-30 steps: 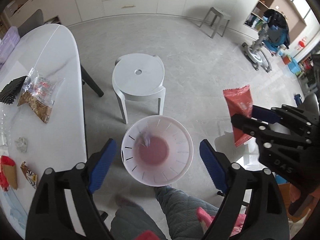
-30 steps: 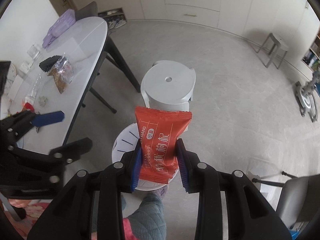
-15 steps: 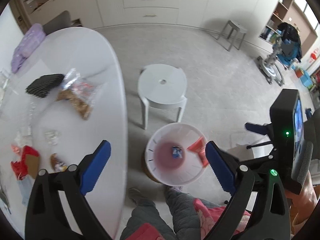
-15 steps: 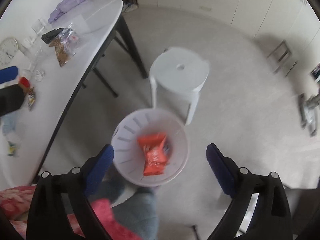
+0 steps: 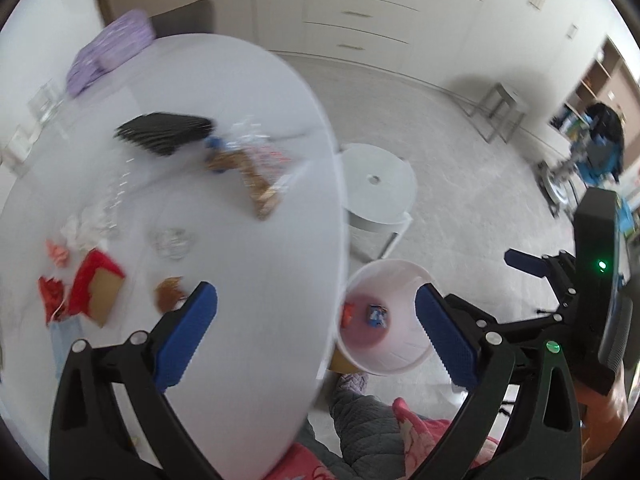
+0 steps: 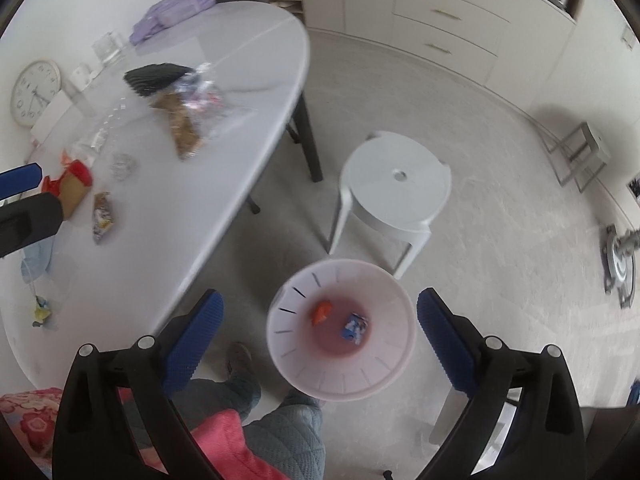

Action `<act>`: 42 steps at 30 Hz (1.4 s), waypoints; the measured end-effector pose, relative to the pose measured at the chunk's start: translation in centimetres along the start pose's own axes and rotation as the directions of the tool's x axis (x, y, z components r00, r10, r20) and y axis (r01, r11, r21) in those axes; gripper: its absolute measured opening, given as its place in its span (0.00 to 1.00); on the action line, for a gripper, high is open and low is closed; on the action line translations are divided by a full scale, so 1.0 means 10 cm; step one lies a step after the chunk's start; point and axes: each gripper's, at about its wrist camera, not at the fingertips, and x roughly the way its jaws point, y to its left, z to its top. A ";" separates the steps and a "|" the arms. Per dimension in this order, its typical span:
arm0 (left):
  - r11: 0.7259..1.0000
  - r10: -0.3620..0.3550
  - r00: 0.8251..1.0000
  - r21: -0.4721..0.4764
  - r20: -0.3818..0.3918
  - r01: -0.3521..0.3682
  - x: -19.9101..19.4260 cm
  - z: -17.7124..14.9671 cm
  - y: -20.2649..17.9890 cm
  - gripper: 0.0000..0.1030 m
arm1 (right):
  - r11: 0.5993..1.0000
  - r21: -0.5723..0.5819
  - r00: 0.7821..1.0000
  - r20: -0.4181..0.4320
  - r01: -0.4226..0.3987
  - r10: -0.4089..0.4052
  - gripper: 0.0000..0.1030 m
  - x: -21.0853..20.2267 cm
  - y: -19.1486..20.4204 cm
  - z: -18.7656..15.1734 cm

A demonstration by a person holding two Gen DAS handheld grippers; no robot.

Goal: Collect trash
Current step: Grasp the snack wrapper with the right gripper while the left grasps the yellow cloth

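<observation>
A white trash bin (image 6: 396,340) stands on the floor by the table; it also shows in the left wrist view (image 5: 400,280). Inside it lie an orange-red wrapper (image 6: 322,311) and a small blue wrapper (image 6: 355,327). My right gripper (image 6: 320,336) is open and empty above the bin. My left gripper (image 5: 316,336) is open and empty over the white table's (image 5: 260,280) near edge. On the table lie a red-and-tan wrapper (image 5: 94,290), a small brown wrapper (image 5: 170,294), crumpled clear plastic (image 5: 172,242), a snack bag (image 5: 256,176) and a blue mask (image 5: 66,344).
A white plastic stool (image 6: 394,184) stands behind the bin. A black fan-like object (image 5: 164,134), a purple pouch (image 5: 108,50) and a clock (image 6: 34,92) are on the table's far part. A metal stool (image 6: 578,152) stands further back. The person's legs (image 6: 272,432) are below.
The right gripper opened and the red wrapper fell into the bin. The left gripper swung left from above the bin toward the table.
</observation>
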 end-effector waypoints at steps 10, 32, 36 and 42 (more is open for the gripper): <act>0.955 0.227 0.973 -0.203 0.039 -0.214 -0.44 -0.50 1.25 0.92 | 0.963 -0.212 0.984 0.013 -0.169 0.175 0.96 0.20 1.29 0.39; 0.711 0.292 0.943 -0.623 -0.160 -0.326 -0.50 -2.24 2.25 0.92 | 0.868 -0.473 0.988 -0.085 -0.154 0.129 0.44 1.12 2.70 0.58; 0.753 0.281 0.948 -0.578 -0.150 -0.315 -0.34 -2.24 2.21 0.92 | 0.856 -0.485 0.983 -0.112 -0.181 0.145 0.31 1.06 2.66 0.61; 0.830 0.265 0.954 -0.470 -0.139 -0.299 -0.02 -2.22 2.26 0.92 | 0.861 -0.470 0.980 -0.117 -0.196 0.159 0.30 0.73 2.47 0.61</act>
